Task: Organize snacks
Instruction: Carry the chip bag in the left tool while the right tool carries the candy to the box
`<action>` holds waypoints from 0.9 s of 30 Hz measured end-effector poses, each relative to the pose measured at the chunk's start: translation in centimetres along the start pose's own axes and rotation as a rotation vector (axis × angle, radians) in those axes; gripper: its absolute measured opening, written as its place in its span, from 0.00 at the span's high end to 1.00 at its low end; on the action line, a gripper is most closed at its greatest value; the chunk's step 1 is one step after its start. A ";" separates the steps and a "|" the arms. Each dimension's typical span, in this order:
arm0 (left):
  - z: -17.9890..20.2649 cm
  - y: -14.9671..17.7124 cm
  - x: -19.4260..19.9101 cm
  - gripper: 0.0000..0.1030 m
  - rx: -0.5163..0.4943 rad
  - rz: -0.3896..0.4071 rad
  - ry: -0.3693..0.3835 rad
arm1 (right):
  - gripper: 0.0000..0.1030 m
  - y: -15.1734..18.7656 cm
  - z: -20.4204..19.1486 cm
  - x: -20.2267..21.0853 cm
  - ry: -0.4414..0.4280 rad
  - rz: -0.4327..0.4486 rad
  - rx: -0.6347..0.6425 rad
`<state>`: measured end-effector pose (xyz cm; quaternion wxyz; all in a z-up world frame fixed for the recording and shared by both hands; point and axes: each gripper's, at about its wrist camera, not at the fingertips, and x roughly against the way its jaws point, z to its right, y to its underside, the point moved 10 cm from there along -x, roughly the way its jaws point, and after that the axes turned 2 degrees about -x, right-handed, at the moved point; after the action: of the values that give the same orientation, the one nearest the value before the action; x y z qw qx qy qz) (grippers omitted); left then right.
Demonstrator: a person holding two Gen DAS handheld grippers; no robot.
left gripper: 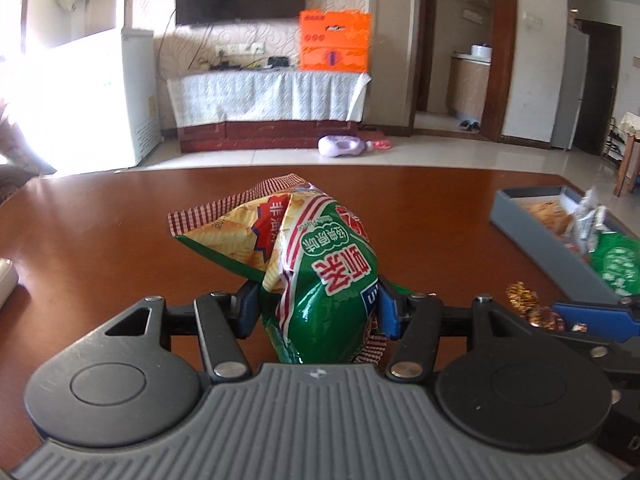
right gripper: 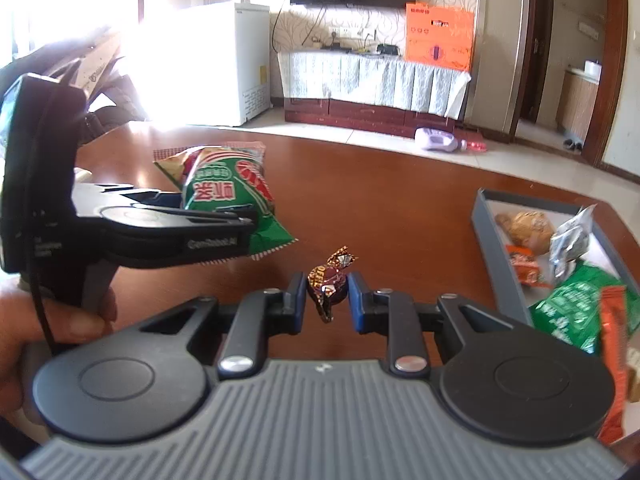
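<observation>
My left gripper [left gripper: 314, 308] is shut on a green, red and yellow snack bag [left gripper: 316, 264], held above the brown table [left gripper: 100, 232]. The bag [right gripper: 232, 196] and the left gripper [right gripper: 224, 224] also show at the left of the right wrist view. My right gripper [right gripper: 326, 300] is shut on a small candy in a brown and gold wrapper [right gripper: 328, 280], just above the table. The candy [left gripper: 528, 306] shows at the right of the left wrist view. A grey tray [right gripper: 490, 240] at the right holds several snacks.
The tray [left gripper: 532, 236] holds a bread bun [right gripper: 528, 228], a silver packet [right gripper: 568, 240], a green bag [right gripper: 572, 312] and orange packets [right gripper: 612, 344]. A white object [left gripper: 6, 280] lies at the table's left edge. A TV stand, white freezer and orange box stand beyond the table.
</observation>
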<state>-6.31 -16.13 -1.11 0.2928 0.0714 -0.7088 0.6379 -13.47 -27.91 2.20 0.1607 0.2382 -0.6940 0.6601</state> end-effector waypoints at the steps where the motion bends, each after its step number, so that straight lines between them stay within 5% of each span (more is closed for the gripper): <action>1: 0.8 -0.2 0.4 0.39 -0.009 0.009 0.006 | 0.75 0.2 0.2 0.6 0.000 0.007 0.002; 27: 9.2 -4.8 1.9 0.39 -0.088 0.041 0.049 | 0.75 -1.2 6.3 6.0 0.043 0.126 -0.077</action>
<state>-8.56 -25.15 3.89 0.2999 0.0282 -0.7301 0.6134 -17.31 -34.91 5.93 0.1427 0.1737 -0.7290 0.6465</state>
